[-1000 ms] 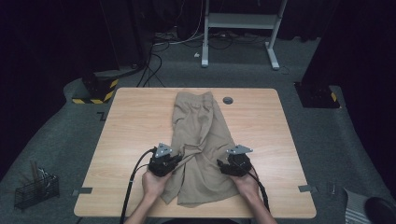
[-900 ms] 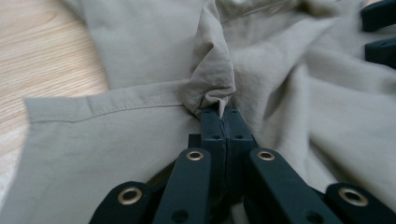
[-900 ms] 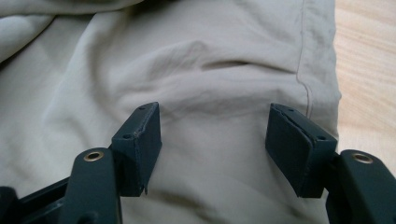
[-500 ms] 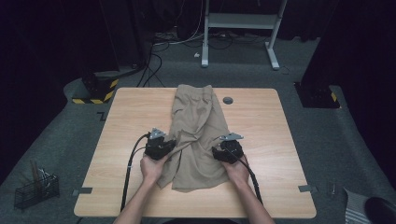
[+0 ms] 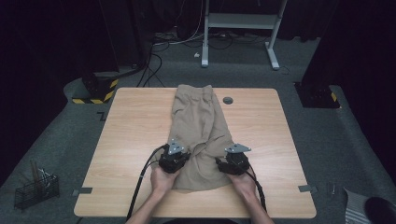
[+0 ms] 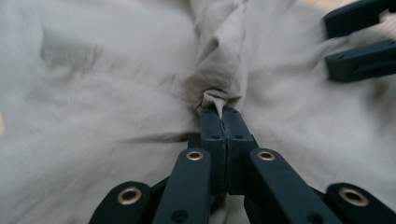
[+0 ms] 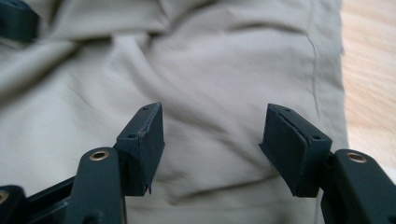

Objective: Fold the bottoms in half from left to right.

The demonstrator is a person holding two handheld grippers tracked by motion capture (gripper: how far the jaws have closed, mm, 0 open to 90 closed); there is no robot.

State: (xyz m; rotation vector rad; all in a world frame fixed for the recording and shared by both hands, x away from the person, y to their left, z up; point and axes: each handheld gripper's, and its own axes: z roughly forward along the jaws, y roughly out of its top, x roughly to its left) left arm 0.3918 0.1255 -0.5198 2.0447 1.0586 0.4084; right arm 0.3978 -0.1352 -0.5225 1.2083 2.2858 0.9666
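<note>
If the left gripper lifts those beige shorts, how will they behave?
The shorts probably go limp: the cloth bunches where the left gripper pinches it. They look light and thin, so they likely drape and drag along the table.

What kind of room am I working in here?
Likely a lab or recording studio: a lone wooden table on grey carpet, dark curtained surroundings, loose floor cables and a white equipment stand behind.

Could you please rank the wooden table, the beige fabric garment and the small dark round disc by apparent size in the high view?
1. The light wooden table, largest.
2. The beige fabric garment spread along its middle.
3. The small dark round disc by the garment's far end, smallest by far.
</note>
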